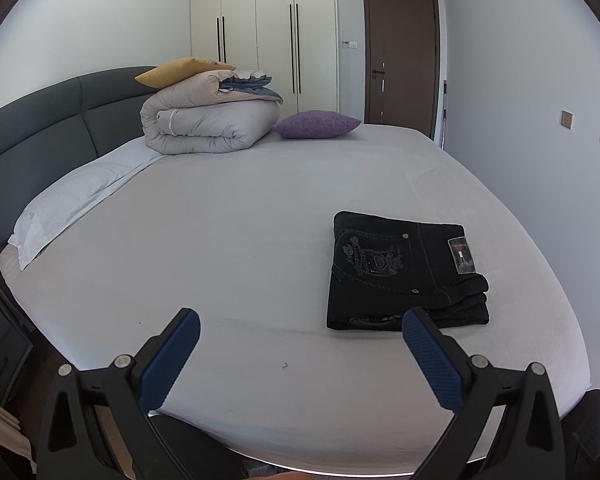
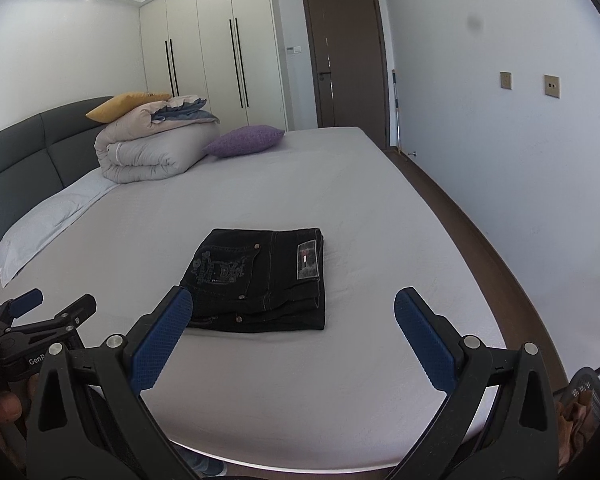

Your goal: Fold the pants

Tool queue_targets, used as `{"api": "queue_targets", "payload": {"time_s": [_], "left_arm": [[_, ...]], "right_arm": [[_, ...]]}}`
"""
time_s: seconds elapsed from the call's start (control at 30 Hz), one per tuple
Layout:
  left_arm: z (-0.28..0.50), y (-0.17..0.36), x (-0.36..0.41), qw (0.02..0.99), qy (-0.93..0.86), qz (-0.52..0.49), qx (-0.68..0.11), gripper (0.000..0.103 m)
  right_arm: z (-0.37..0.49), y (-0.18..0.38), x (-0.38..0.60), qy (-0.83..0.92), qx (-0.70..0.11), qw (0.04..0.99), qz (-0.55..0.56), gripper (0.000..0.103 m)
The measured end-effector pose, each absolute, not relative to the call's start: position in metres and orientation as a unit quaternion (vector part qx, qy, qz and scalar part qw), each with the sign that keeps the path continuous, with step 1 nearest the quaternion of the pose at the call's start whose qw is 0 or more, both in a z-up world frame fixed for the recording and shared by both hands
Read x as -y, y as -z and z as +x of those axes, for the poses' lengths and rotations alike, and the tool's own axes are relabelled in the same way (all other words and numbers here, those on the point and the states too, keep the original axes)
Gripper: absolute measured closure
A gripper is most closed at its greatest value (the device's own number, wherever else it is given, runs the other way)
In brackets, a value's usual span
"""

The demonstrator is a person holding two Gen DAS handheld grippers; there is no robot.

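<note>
Left gripper (image 1: 300,332) fingers wide apart, holding nothing, right gripper (image 2: 294,312) likewise, black pants (image 2: 260,280) folded into a compact stack on the bed (image 2: 340,200)

Pants (image 2: 260,280): black denim, pale stitched emblem on pocket, grey patch with red-white mark. Bed (image 2: 300,184) sheet beneath them: plain light grey. Beyond the pants: purple cushion (image 2: 244,141), beige-grey duvet (image 2: 152,152), mustard pillow (image 2: 126,105) on it. Headboard (image 2: 28,160): dark grey. Both tongs black with ribbed blue pads (image 1: 168,364).
</note>
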State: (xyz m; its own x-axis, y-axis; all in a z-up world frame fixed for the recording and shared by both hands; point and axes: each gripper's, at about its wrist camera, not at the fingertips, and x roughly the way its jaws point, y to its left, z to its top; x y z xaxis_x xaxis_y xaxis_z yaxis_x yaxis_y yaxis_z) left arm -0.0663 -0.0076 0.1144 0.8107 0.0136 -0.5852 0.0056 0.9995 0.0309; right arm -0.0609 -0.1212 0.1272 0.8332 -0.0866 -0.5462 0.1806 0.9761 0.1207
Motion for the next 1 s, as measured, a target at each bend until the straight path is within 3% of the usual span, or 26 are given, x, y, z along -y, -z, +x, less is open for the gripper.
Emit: {"api": "queue_targets", "payload": {"time_s": [1.0], "left_arm": [[-0.058, -0.097, 0.001, 0.945, 0.011, 0.018, -0.325, 0.000]], "right_arm": [[-0.026, -0.080, 0.110, 0.056, -0.362, 0.925, 0.099, 0.000]]}}
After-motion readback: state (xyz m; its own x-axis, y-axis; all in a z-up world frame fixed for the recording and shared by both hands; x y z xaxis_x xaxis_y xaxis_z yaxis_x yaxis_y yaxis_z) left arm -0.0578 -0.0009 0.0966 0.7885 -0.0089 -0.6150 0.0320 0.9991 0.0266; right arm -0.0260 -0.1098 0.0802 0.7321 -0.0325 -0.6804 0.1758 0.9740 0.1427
